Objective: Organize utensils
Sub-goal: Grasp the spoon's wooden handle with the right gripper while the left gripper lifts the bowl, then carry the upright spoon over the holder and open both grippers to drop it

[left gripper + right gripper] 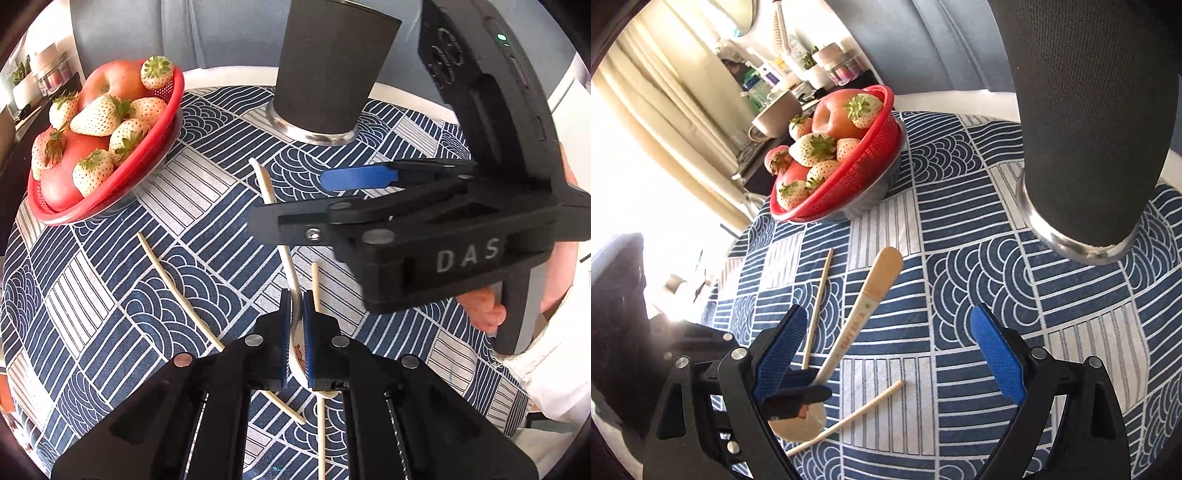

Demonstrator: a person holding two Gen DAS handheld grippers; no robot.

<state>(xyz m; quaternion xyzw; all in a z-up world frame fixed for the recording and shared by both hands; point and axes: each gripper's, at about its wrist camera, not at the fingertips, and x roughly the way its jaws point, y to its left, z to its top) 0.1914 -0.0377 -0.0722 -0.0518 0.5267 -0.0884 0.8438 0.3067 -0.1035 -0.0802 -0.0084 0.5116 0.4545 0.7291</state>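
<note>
My left gripper (296,317) is shut on the bowl end of a cream spoon (289,266) whose handle points away toward a dark cup (332,70). The spoon (866,306) also shows in the right wrist view, with the left gripper's fingertips (798,391) clamped on its bowl. My right gripper (886,354) is open and empty, hovering above the spoon handle; in the left wrist view it (291,199) crosses over the spoon. Two wooden chopsticks (173,288) (316,291) lie on the cloth beside the spoon. The dark cup (1082,122) stands at the far right.
A red basket (110,177) of strawberries and apples sits at the back left on a steel bowl; it also shows in the right wrist view (846,177). A blue and white patterned cloth (92,295) covers the round table. Shelves with jars (827,62) stand beyond.
</note>
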